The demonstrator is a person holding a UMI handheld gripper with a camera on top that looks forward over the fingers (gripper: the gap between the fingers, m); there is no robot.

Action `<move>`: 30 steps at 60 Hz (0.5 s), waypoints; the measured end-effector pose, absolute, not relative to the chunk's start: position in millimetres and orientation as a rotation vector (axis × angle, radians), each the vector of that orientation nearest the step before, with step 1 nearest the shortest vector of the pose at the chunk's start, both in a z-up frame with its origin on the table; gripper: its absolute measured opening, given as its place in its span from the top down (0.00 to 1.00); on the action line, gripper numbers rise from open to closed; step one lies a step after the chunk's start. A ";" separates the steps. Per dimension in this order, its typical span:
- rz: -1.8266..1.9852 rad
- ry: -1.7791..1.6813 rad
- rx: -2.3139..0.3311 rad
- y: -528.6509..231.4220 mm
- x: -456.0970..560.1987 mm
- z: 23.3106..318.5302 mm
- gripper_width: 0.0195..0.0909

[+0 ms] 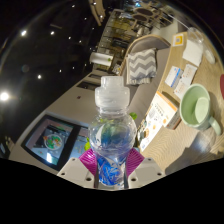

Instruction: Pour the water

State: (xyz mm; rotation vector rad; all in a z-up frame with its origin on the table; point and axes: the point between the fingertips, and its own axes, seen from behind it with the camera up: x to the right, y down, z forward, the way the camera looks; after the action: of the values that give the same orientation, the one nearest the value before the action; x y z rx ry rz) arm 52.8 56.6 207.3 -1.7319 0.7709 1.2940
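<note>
I see a framed picture (50, 140) lying left on the table (85, 105). My gripper (110, 160) pinches the capped water bottle (112, 135) between both pink pads (90, 158), held tilted. Right: green cup (194, 104).

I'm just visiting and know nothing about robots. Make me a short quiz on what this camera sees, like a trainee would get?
1. True or false: the water bottle has its cap on.
2. What sits between the gripper fingers: A) the green cup, B) the water bottle, C) nothing?
3. Fill in: the green cup stands on the ____, apart from the bottle.

Key: 1 true; 2 B, both pink pads press on it; 3 table.
</note>
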 end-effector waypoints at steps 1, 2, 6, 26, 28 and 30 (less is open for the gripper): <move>1.342 0.822 -1.705 55.8 53.0 213.8 0.82; 1.390 0.867 -1.677 62.1 54.6 210.7 0.82; 1.555 1.025 -1.566 71.0 65.2 206.5 0.81; 1.976 1.492 -1.201 74.8 95.5 176.8 0.82; 1.972 1.498 -1.204 66.1 97.3 174.5 0.81; 1.961 1.489 -1.221 73.9 92.9 174.1 0.81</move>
State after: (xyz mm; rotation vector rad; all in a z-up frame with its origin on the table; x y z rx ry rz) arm 92.9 73.9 174.1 -1.2207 1.4887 1.9614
